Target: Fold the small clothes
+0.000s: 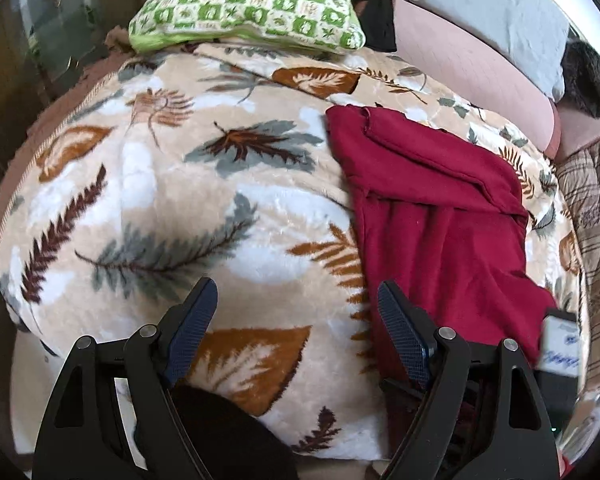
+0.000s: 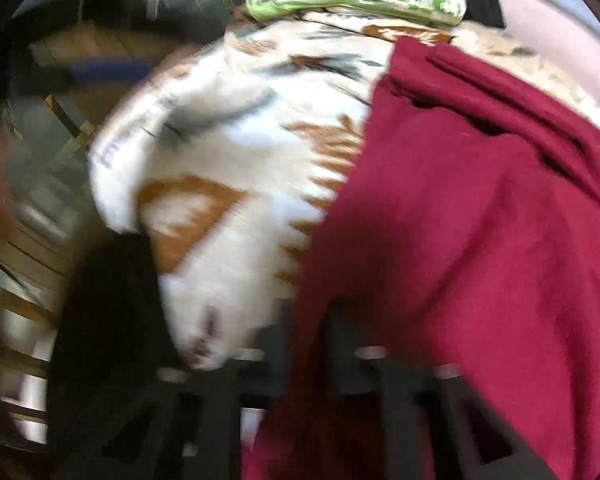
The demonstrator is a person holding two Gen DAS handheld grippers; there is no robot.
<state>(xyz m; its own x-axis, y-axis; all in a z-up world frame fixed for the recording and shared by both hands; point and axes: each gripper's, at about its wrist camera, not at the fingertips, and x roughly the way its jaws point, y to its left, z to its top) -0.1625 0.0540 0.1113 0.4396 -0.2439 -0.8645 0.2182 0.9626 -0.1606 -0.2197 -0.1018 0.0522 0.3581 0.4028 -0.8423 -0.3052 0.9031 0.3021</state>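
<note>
A dark red garment (image 1: 440,208) lies crumpled on a leaf-patterned blanket (image 1: 172,200) on the bed, right of centre in the left wrist view. My left gripper (image 1: 296,308) is open and empty, just above the blanket, its right finger at the garment's left edge. The right gripper body shows at the far right of that view (image 1: 560,348). In the blurred right wrist view the red garment (image 2: 480,220) fills the right side and drapes over my right gripper (image 2: 324,320), hiding its fingertips; the jaws seem close together on the cloth.
A green-and-white patterned pillow (image 1: 248,8) lies at the head of the blanket, with pink (image 1: 480,64) and grey (image 1: 500,8) bedding behind to the right. A dark cloth (image 1: 220,432) hangs at the near bed edge. Striped bedding (image 1: 592,208) lies at the right.
</note>
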